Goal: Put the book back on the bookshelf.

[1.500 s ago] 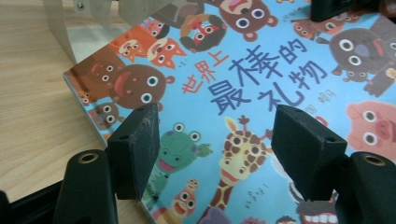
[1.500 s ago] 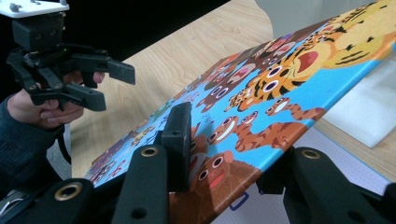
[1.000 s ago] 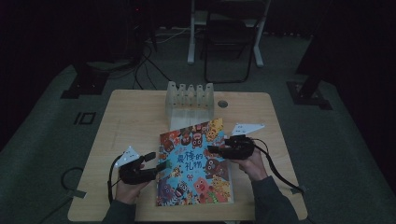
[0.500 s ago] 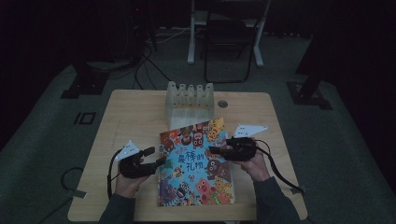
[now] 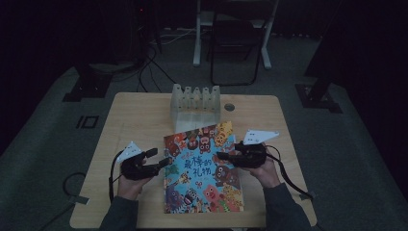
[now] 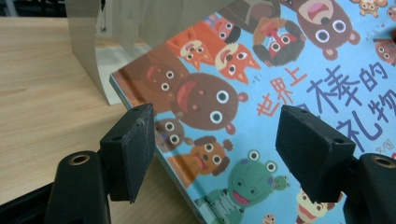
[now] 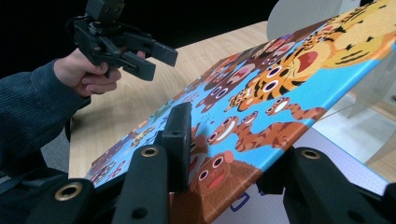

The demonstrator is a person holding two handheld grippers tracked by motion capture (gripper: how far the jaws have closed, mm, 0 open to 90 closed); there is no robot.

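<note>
Your left gripper (image 5: 156,159) hovers just off the book's left edge, its jaws apart with nothing between them. The picture book (image 5: 202,168) lies on the wooden table (image 5: 139,115), its far end just in front of the clear slotted rack (image 5: 195,103). Your right gripper (image 5: 222,156) is clamped on the book's right edge, lifting that side.

My left gripper (image 5: 161,163) sits low at the left with jaws apart and nothing pinched, my right gripper (image 5: 222,156) is clamped tight, both forearms coming in from the bottom edge, wrists about level
</note>
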